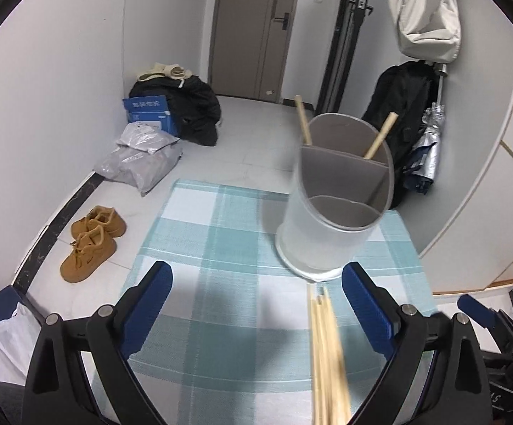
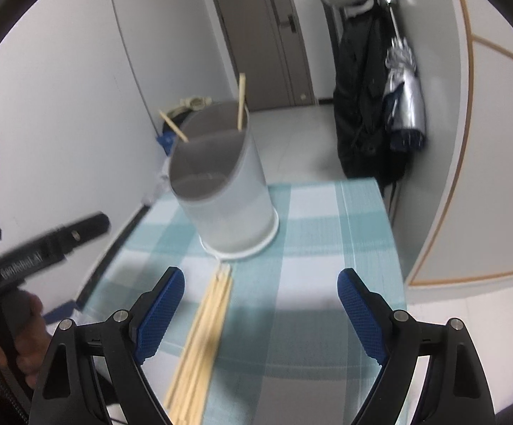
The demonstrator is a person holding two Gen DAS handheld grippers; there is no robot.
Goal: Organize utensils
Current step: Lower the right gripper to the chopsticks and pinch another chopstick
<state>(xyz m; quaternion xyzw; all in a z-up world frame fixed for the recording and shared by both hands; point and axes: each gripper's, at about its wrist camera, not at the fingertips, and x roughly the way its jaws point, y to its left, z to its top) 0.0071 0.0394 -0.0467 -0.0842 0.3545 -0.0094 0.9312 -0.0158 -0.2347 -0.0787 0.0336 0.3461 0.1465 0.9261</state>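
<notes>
Nearest me, my left gripper [image 1: 256,304] and right gripper [image 2: 260,302] both hang with jaws wide apart, gripping nothing. A bundle of chopsticks [image 2: 203,333] lies loose on the checked cloth of the counter [image 2: 313,233], blurred, so I cannot count them. Just beyond their tips stands the frosted utensil holder [image 1: 331,212], two chopsticks [image 1: 380,134] leaning in its rear compartment.

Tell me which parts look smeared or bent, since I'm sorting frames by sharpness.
Left wrist view: the chopstick bundle smears toward the bottom edge, while the holder stays fairly crisp; fisheye curves the walls. Right wrist view: the left gripper is motion-blurred at the left edge, the holder slightly soft, and the tablecloth carries broad soft shadows.
</notes>
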